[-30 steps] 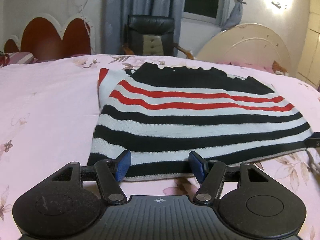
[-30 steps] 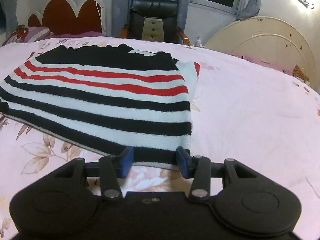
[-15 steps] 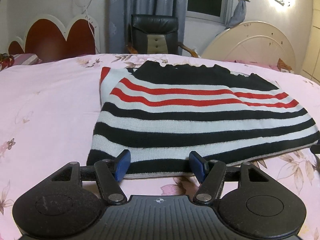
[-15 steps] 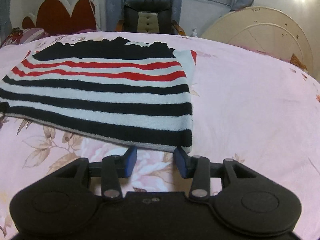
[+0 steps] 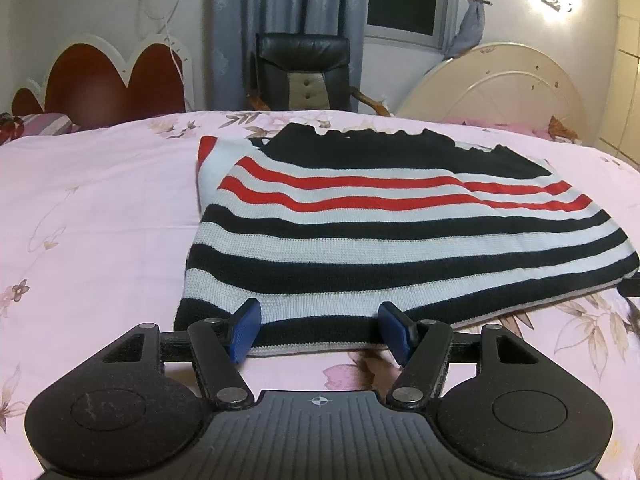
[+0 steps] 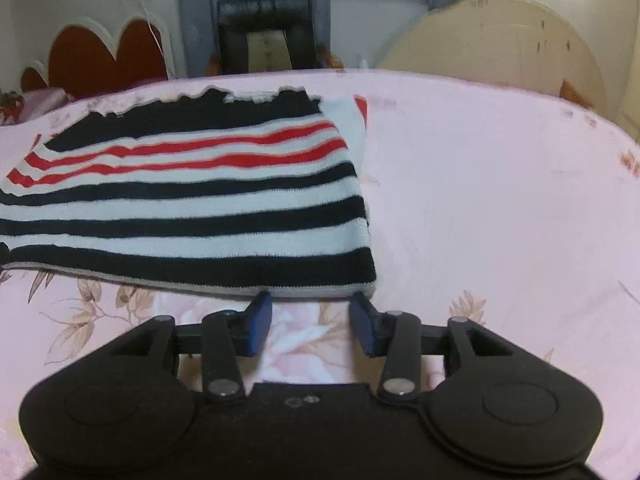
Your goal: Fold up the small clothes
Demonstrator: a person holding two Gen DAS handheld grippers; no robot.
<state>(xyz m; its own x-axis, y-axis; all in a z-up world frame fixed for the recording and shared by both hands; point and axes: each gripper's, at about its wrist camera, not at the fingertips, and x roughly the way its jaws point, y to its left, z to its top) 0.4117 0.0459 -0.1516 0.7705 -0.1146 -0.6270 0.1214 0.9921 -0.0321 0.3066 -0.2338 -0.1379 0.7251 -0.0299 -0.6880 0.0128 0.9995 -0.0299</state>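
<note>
A striped knit sweater (image 5: pixel 360 232) in black, white and red lies folded flat on the pink floral bedspread (image 5: pixel 92 208). My left gripper (image 5: pixel 318 330) is open, its blue pads straddling the sweater's near hem at the left corner. In the right wrist view the sweater (image 6: pixel 192 208) lies ahead and to the left. My right gripper (image 6: pixel 310 320) is open and empty, its blue pads just short of the sweater's near right corner, above the bedspread (image 6: pixel 500 200).
A black office chair (image 5: pixel 304 72) stands beyond the far bed edge by grey curtains. A red scalloped headboard (image 5: pixel 108 80) is at the back left with a striped pillow (image 5: pixel 48 124). A cream round board (image 5: pixel 496 92) leans at the back right.
My right gripper has pulled back off the sweater's hem and risen, pads now clear of the cloth. My left gripper stays at the hem, with the view shifted slightly.
</note>
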